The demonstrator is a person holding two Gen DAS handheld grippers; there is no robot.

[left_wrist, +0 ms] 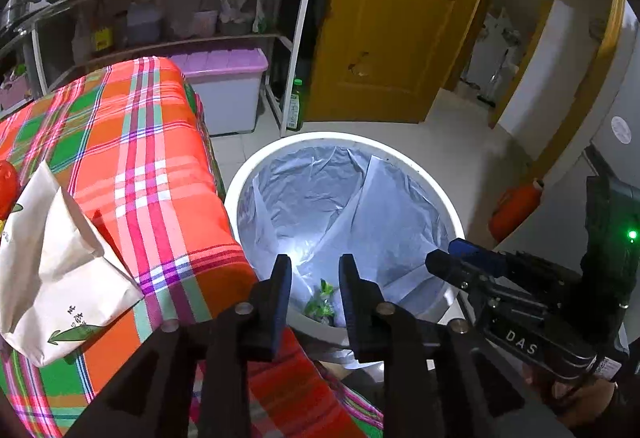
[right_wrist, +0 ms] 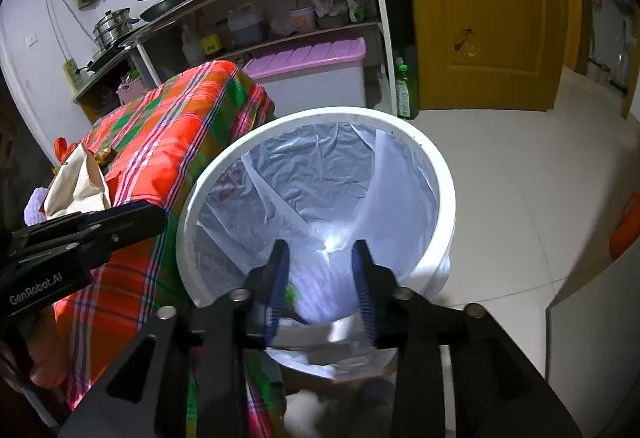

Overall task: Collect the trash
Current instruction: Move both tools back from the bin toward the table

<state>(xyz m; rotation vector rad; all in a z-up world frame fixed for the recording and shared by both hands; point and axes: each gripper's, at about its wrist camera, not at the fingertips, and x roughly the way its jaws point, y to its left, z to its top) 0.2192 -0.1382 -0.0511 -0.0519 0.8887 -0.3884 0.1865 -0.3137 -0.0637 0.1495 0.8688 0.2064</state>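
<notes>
A white bin lined with a grey bag stands on the floor beside the table; it also shows in the right wrist view. A green wrapper lies at its bottom. My left gripper is open and empty above the bin's near rim. My right gripper is open and empty over the bin mouth; it also shows in the left wrist view. A white paper bag lies on the plaid tablecloth, left of my left gripper, and shows in the right wrist view.
A shelf rack with a purple-lidded box stands behind. A green bottle is by the yellow door. An orange object lies on the floor to the right. Red items lie at the table's left.
</notes>
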